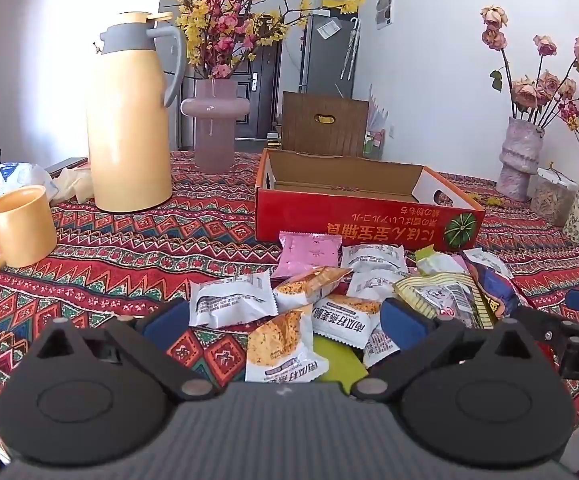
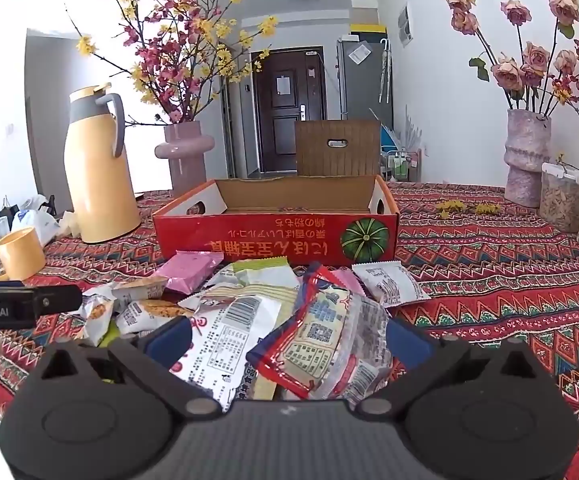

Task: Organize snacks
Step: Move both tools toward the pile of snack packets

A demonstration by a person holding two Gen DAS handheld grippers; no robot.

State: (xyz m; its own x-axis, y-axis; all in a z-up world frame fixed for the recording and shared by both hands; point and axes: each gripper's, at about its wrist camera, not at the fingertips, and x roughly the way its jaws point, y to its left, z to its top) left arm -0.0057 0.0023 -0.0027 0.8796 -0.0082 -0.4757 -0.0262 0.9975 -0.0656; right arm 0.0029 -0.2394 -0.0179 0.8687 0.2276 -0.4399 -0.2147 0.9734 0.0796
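Left wrist view: left gripper spread wide and empty over crinkly foil snack packets heaped just before one red cardboard box; right wrist view: right gripper likewise wide, gripping nothing, above glossy packets before that box.

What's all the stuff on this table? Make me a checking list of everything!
Surface: table under a red patterned tablecloth.
Job's things: snack packets in a loose pile before the red cardboard box; no snacks visible in the box.
Clutter: yellow thermos jug, yellow mug, pink vase, rose vase, clear jar, plastic bags.
Grippers: left gripper and right gripper both open over the pile, holding nothing.
Cables: nothing seen.
Surroundings: dark door, fridge, wooden chair back.
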